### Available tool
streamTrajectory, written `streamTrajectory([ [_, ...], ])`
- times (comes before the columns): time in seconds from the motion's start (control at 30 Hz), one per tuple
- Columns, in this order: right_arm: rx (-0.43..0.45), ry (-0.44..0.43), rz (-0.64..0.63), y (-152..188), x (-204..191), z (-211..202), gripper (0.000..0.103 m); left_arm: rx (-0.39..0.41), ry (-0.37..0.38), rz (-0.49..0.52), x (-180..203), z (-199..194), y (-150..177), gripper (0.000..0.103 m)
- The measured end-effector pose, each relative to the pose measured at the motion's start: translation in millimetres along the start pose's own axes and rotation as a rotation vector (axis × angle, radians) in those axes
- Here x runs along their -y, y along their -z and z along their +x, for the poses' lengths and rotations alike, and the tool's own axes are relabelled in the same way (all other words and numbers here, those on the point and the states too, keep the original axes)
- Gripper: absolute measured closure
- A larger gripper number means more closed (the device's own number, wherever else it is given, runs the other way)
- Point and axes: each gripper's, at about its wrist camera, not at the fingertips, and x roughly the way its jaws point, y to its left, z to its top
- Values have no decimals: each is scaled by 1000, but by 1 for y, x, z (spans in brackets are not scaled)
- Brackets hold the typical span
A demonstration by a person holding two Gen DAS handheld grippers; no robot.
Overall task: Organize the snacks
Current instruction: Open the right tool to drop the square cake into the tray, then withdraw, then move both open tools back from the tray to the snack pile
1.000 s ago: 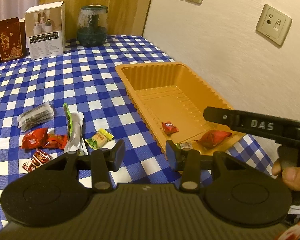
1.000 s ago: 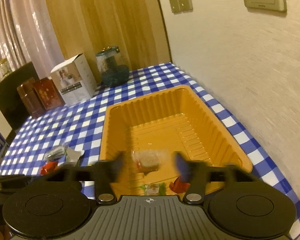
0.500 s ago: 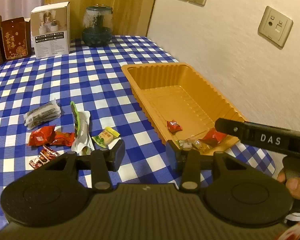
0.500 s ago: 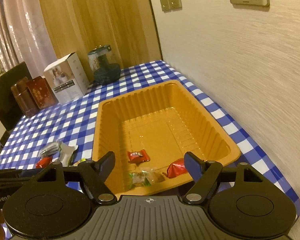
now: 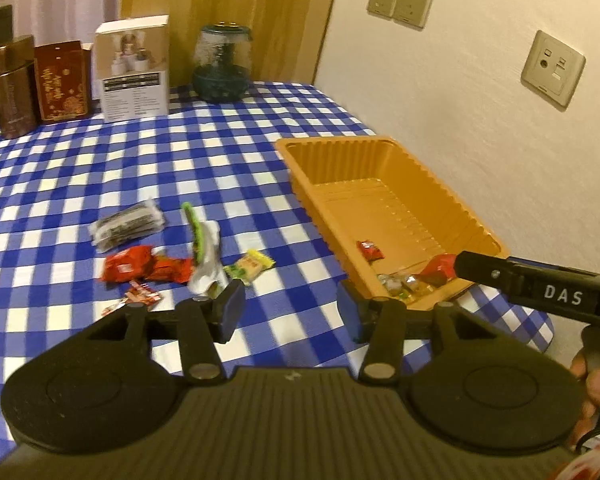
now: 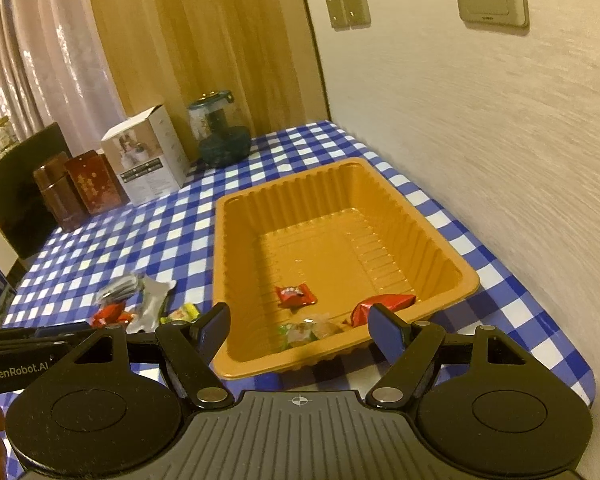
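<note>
Snacks lie loose at ten o'clock of my left gripper, whose empty jaws are opening, the right gripper gaping empty over the tray; light, crinkly, slippery wrappers, I'd pinch mid-body.

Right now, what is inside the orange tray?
In the orange tray, near its front end: a small red candy, a larger red wrapped snack and a cluster of clear-wrapped sweets. The right gripper's finger covers part of the red snack.
</note>
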Motion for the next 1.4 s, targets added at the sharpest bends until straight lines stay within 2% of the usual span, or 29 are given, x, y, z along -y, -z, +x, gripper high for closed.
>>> streamTrajectory([
  [0.4, 0, -36, -36, 9, -36, -14, 27, 9, -99, -52, -45, -37, 13, 43],
  [0.9, -9, -96, -105, 19, -87, -17, 27, 7, -174, -94, -94, -66, 34, 39],
  [1.0, -19, -108, -117, 21, -95, -13, 27, 6, -190, -105, -102, -66, 36, 34],
  [1.23, -44, -131, -134, 27, -109, 3, 27, -10, -201, -112, -117, -56, 39, 32],
  [1.3, -52, -135, -137, 28, -112, 9, 27, -20, -203, -104, -119, -50, 40, 26],
  [1.4, -66, -141, -146, 31, -116, 19, 27, -24, -177, -95, -124, -41, 40, 26],
])
